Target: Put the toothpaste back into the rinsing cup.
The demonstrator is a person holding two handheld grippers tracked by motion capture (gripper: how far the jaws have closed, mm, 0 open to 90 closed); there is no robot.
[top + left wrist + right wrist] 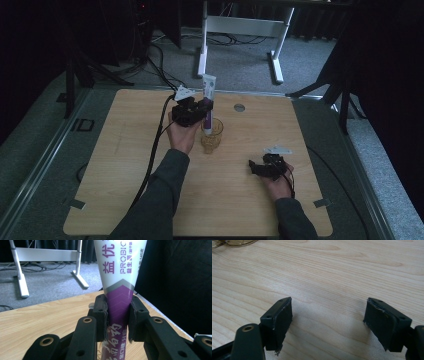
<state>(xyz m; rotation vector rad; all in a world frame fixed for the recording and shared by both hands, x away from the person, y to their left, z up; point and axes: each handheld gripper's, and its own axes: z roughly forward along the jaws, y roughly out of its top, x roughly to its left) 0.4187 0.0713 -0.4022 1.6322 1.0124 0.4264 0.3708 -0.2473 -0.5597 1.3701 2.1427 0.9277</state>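
While the left gripper (199, 111) pinches it at the purple lower half, the toothpaste tube (208, 100) stands upright, long axis vertical, wide crimped end up, lower end inside the amber glass (212, 136) mid-table (120, 165) | right gripper (261, 167): jaws spread, nothing between, low over bare wood, well apart from glass.

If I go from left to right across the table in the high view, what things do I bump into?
Left tool clamped on the toothpaste tube → amber glass cup with the tube's lower end inside it → small round grey disc → right tool, jaws apart over the bare table.
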